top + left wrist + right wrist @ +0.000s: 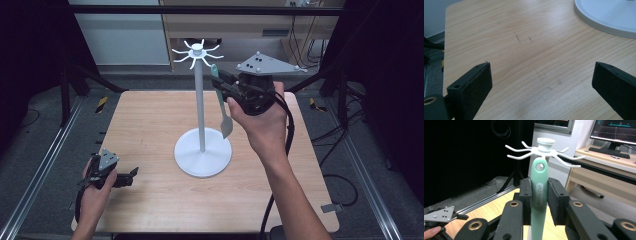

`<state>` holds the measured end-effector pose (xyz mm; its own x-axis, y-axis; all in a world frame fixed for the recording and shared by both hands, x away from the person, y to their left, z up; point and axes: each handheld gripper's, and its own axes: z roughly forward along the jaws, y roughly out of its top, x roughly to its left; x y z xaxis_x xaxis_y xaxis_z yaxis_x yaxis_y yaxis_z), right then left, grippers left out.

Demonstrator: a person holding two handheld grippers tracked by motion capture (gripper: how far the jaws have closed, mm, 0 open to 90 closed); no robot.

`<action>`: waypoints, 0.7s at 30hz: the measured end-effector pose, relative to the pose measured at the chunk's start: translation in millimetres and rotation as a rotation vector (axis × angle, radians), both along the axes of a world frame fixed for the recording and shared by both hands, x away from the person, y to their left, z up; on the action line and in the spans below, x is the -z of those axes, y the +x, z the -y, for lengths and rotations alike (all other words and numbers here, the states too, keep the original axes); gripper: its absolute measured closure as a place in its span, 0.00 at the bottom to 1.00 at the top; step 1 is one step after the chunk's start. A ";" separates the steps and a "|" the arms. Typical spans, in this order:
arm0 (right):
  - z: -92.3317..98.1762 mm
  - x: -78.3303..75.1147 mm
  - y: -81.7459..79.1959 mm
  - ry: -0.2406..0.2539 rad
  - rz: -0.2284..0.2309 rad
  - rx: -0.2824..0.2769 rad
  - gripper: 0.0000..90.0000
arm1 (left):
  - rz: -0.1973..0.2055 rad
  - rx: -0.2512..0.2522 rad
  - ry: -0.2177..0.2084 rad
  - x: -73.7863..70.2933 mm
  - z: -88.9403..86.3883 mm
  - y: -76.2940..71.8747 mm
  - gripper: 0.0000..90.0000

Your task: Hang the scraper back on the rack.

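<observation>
Up high, right gripper [218,82] pinching a mint-green spatula [223,107] just beside the hook crown of the white rack [199,53].

Jaws pressed on both sides of the handle, seen plainly in the right gripper view, with the hanging hole [540,166] just under the hook tips and apart from them; blade hanging down beside the pole, above the round base [203,152]. Low at the near left corner of the wooden table [150,125], left gripper [131,176] held in the left hand [95,192], jaws spread wide with bare wood between them. Close to the table's left and near edges there, base rim well apart. Open tabletop all around the base.
</observation>
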<state>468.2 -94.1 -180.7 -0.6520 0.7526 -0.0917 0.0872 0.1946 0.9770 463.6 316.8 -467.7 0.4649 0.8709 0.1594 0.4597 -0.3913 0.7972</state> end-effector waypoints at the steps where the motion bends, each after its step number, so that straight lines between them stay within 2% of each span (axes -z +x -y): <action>1: -0.8 -0.2 2.1 -0.003 -0.004 0.007 0.83 | 0.001 0.000 -0.001 -0.1 -0.1 -0.1 0.03; 21: -12.3 1.6 18.6 -0.026 -0.046 0.024 0.83 | -0.002 -0.001 -0.007 -0.4 -1.8 -1.8 0.03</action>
